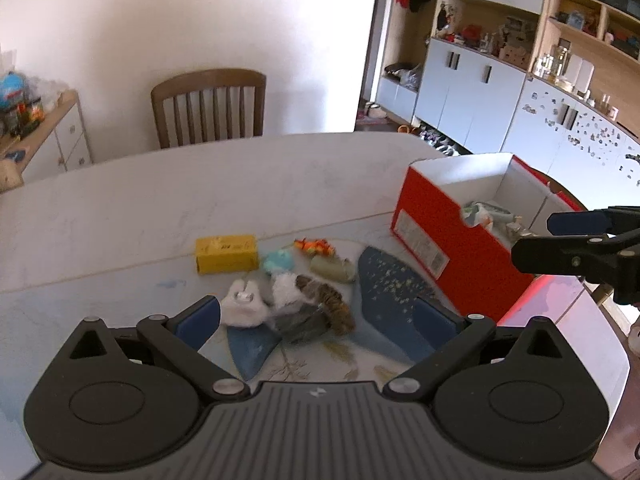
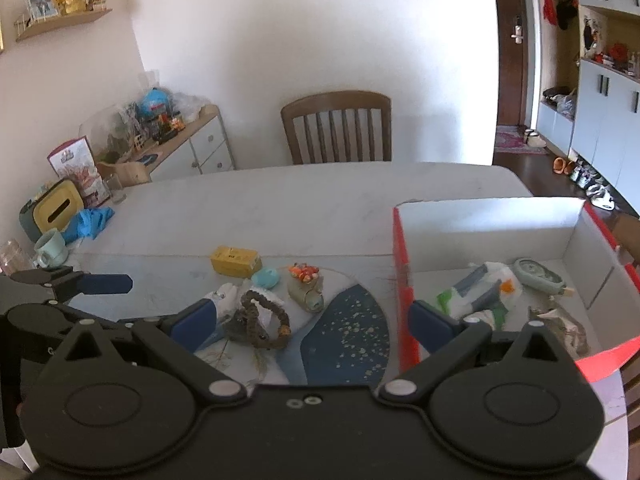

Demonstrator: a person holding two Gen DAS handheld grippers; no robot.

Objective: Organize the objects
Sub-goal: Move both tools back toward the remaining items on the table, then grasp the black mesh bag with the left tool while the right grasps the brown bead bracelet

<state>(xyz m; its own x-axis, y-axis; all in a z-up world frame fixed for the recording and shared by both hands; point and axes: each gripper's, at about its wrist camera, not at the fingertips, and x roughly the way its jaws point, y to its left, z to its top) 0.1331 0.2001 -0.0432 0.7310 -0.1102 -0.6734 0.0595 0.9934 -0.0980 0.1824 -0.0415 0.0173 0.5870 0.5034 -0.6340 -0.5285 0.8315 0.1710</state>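
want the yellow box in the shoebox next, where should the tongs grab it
Grip the yellow box across its short width, coming down from above. It lies flat on the table with its long faces free, and only the blue toy sits close at its right end.

Your table (image 2: 280, 208) is white, with a blue-patterned mat (image 2: 352, 336) at its near edge. On it, a red box (image 2: 404, 280) stands at the right. Left of the box lie a yellow carton (image 2: 236, 261), a turquoise piece (image 2: 266, 278) and a bead bracelet (image 2: 266, 320). At the far left sit a mug (image 2: 50, 248) and blue gloves (image 2: 90, 220).
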